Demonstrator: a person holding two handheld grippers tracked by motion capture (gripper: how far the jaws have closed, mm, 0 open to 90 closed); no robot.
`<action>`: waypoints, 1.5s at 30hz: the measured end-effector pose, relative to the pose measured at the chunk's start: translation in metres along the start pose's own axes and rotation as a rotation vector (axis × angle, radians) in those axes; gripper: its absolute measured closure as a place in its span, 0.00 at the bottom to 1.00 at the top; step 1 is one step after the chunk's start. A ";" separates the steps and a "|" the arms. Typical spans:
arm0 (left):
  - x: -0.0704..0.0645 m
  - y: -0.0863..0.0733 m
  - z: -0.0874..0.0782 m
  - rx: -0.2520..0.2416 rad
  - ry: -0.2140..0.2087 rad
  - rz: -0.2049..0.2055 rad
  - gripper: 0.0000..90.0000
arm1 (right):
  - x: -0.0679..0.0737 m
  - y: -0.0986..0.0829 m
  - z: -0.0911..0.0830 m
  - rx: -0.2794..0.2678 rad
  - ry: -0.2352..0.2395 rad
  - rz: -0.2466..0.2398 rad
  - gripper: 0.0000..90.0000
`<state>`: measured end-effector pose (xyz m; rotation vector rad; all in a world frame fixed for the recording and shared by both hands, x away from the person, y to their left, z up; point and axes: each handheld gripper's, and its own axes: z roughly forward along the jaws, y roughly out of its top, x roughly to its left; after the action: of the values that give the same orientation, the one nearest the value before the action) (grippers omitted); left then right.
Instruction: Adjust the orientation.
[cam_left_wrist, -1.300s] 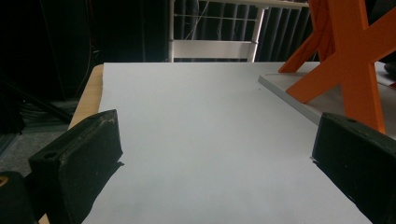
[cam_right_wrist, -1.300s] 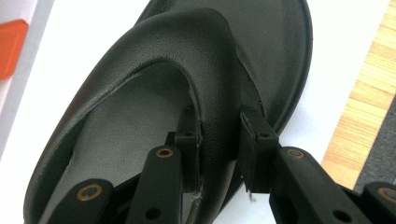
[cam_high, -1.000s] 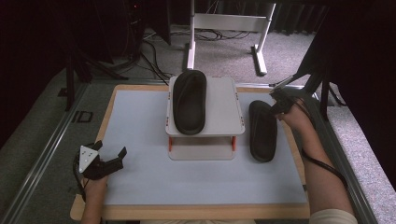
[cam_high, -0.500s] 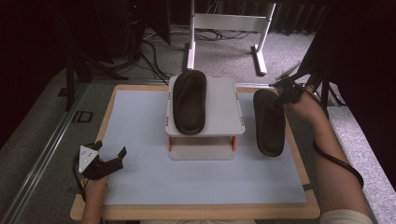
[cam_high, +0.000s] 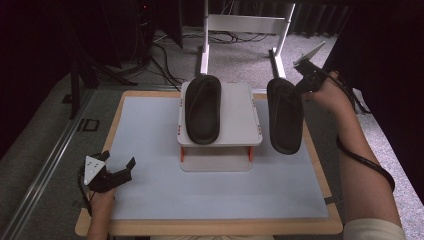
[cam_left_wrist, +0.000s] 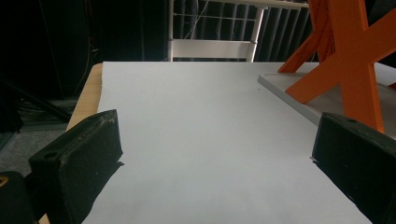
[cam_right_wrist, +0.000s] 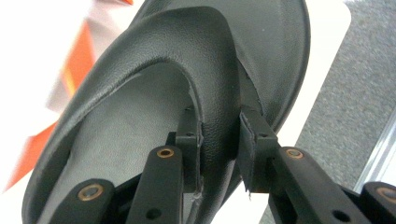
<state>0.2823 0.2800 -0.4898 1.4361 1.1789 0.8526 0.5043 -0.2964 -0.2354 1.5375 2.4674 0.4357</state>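
Since the earlier frames the black rubber sandal on the right (cam_high: 285, 116) has come up off the table and shifted toward the far edge, carried by the right gripper (cam_high: 303, 84); a second ago it lay flat on the mat beside the stand, and now it hangs just to the right of the stand's top, tilted, its far end highest by the gripper; the person's right forearm has stretched forward with it; the left gripper (cam_high: 116, 174) has not moved.

In the right gripper view the right gripper (cam_right_wrist: 219, 140) pinches the sandal's (cam_right_wrist: 154, 112) broad black strap between its two black jaws, one jaw under the strap on the footbed side and one on the outside; the jaws are pressed onto the strap, which bulges slightly between them; the grey footbed shows below the strap.

The second black rubber sandal (cam_high: 203, 115) lies lengthwise on the left half of the white two-tier stand with orange legs (cam_high: 240, 125), flat on its top board; the right half of that board is bare; the stand sits toward the far middle of the pale blue mat on the wooden table (cam_high: 150, 150).

The left gripper rests at the near left corner of the mat, well apart from both sandals; in the left gripper view its jaws are spread wide over bare mat (cam_left_wrist: 196, 140), nothing between them, with an orange leg of the stand (cam_left_wrist: 345, 70) at the right.
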 end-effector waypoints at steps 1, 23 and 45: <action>0.000 0.000 0.000 0.000 0.001 -0.002 0.01 | 0.000 0.000 0.000 0.000 0.000 0.000 0.80; 0.000 0.000 0.000 0.000 -0.007 0.008 0.01 | 0.085 0.058 0.007 -0.007 0.084 -0.106 0.80; 0.000 0.000 -0.001 -0.004 -0.018 0.006 0.01 | 0.108 0.078 0.031 0.020 0.096 -0.099 0.80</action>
<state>0.2816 0.2802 -0.4898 1.4417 1.1592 0.8450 0.5326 -0.1629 -0.2389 1.4253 2.6150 0.4790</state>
